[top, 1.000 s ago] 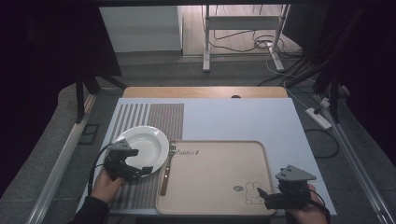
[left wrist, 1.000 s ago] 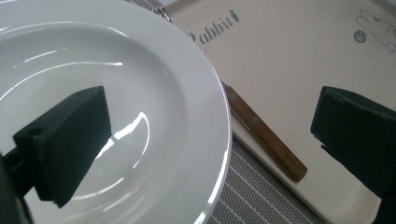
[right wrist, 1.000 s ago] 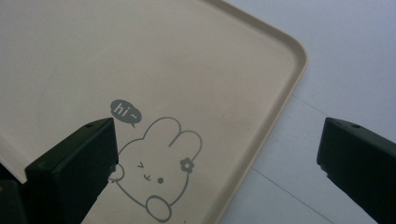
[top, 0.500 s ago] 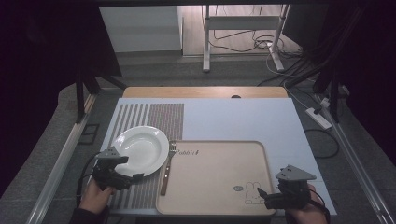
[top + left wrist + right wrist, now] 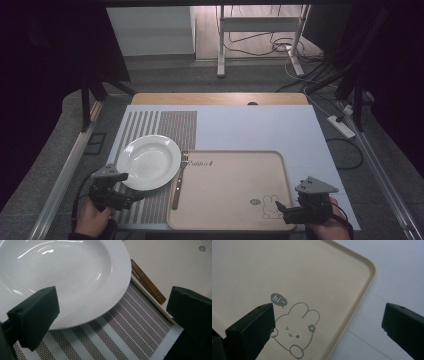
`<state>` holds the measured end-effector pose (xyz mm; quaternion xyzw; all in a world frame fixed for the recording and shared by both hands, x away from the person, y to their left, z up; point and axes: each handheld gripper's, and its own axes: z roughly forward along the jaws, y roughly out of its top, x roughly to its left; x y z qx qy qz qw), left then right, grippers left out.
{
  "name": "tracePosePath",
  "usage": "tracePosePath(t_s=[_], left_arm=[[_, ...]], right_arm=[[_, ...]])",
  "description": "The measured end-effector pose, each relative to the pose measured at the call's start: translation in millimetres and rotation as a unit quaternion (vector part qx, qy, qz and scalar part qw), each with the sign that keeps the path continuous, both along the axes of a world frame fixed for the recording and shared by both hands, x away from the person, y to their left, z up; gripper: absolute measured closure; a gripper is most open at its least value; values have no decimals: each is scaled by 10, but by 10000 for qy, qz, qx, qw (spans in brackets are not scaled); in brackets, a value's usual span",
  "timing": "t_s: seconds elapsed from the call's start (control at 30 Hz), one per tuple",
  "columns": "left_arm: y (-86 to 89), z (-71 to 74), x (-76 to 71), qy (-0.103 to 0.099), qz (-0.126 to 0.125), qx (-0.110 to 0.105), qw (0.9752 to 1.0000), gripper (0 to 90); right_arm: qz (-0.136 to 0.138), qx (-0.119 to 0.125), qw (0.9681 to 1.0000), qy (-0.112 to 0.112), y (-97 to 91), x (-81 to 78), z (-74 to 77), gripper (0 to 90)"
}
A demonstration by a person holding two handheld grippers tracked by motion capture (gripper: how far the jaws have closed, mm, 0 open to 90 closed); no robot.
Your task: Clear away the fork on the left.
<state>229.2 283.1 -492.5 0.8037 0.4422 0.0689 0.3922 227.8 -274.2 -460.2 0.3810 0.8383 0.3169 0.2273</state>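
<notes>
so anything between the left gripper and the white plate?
Nothing visible. The left gripper is open, right at the near rim of the white plate on the striped placemat; the fork lies off to the side.

A white deep-rimmed plate [image 5: 148, 162] sits empty and level on a striped placemat [image 5: 160, 125]. Just beside it lies a beige tray [image 5: 230, 187] — bare, with a printed rabbit — and a wooden-handled fork [image 5: 178, 181] rests along the tray's left edge.

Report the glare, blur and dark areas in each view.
High view: surroundings nearly black, table evenly lit, floor beyond it bright. Left gripper view: streaks of glare on the white plate, black jaws slightly soft. Right gripper view: even light on the beige tray, rabbit print sharp, no glare.
</notes>
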Motion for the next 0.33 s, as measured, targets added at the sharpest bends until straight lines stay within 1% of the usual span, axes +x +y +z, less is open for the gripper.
tracePosePath(t_s=[0.07, 0.17, 0.27, 0.33], left_arm=[[25, 6, -25, -36, 38, -25, 10000, 0], [55, 9, -62, -75, 113, 4, 9999, 0], [67, 10, -74, -84, 101, -8, 9999, 0], [70, 12, -70, -101, 82, -64, 9999, 0]], right_arm=[[1, 5, 10000, 1, 0, 0, 2, 0], [-5, 3, 10000, 1, 1, 0, 1, 0], [-7, -3, 10000, 5, 2, 1, 0, 0], [-1, -18, 10000, -4, 2, 0, -3, 0]])
